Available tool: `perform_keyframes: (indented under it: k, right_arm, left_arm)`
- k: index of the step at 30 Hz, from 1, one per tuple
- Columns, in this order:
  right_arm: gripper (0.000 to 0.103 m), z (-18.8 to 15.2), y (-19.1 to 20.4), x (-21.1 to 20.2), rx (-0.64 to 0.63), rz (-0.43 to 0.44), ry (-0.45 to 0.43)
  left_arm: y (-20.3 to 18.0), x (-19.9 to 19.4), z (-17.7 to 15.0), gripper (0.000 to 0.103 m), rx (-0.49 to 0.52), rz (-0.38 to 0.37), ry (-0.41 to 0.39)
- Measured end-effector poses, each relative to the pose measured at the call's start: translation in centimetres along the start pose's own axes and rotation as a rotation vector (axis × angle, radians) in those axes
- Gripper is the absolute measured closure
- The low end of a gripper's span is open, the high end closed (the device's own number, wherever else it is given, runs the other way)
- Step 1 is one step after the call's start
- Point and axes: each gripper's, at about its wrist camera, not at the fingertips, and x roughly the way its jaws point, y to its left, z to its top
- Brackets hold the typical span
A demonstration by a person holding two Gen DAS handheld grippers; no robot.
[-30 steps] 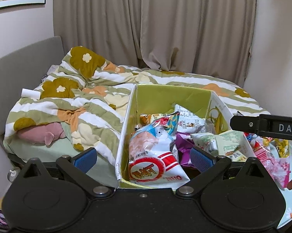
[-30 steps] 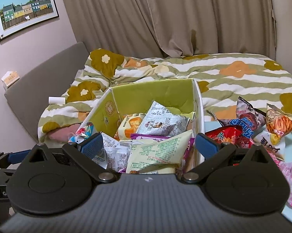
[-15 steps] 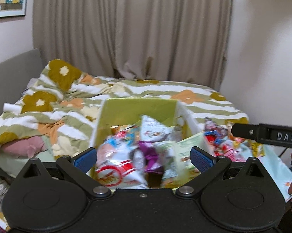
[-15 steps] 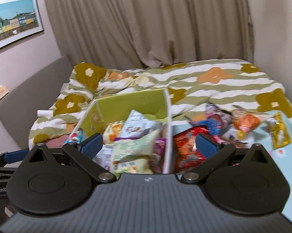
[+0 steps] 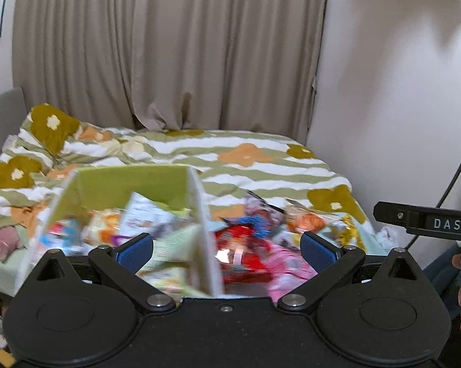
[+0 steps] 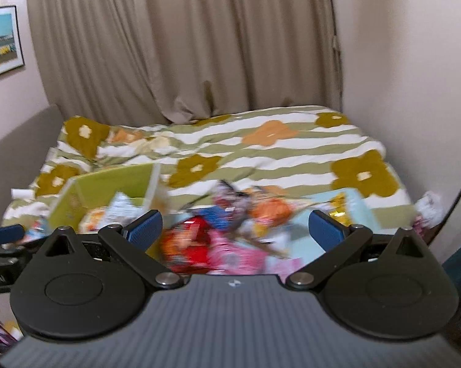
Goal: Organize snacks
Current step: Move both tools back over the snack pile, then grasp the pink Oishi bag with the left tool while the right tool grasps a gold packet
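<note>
Snacks, two groups, both blurred in the lower middle of each frame. First group: packets inside a green-lined box (image 5: 129,181), lower left of centre in the left wrist view; a white packet (image 5: 144,214) stands tilted at the top of the heap, with orange and blue-and-white wrappers beside it. The box's white side wall (image 5: 205,230) parts this heap from the second group. Second group: loose packets on a pale blue surface (image 6: 325,202) just right of the box, among them a red packet (image 5: 239,245), a pink packet (image 5: 285,263), an orange packet (image 6: 270,211) and a small gold one (image 6: 337,205). Print on the wrappers is too smeared to read.

Left tongs (image 5: 227,248): spread wide, blue pads (image 5: 135,250) well apart, nothing between them; they hang above the box wall and the red packet. Right tongs (image 6: 235,230): likewise spread wide and empty, poised over the loose pile; their black frame shows at the right edge of the left wrist view.

Bed (image 6: 261,153) behind box and surface, under a striped green-and-white quilt with brown and orange flowers. Curtain (image 5: 169,49), beige, fills the upper middle. Framed picture (image 6: 0,43) at the left edge.
</note>
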Motion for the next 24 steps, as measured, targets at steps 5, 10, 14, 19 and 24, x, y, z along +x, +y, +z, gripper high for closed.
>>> perform_keyframes:
  k: [5,10,14,19,24]
  right_arm:
    - [0.0,0.8,-5.8,1.5,-0.02,-0.006,0.028]
    - [0.0,1.4,-10.7,3.7,-0.05,0.008,0.062]
    - [0.0,1.9,-13.9,6.3,-0.066,0.041,0.097]
    - [0.0,2.1,-16.8,9.5,-0.1,0.068,0.149]
    - [0.0,1.9,-18.4,13.0,-0.122,0.096,0.198]
  left_arm:
    - [-5.6,2.8,-0.3,0.0,0.014,0.0,0.035]
    - [-10.8,6.0,-0.8,0.0,0.022,0.008,0.069]
    - [-14.0,8.5,-1.5,0.0,0.012,0.031,0.1]
    - [-17.0,11.6,-2.9,0.0,0.012,0.058,0.156]
    - [-19.3,15.0,-4.6,0.004,0.052,0.077,0.219]
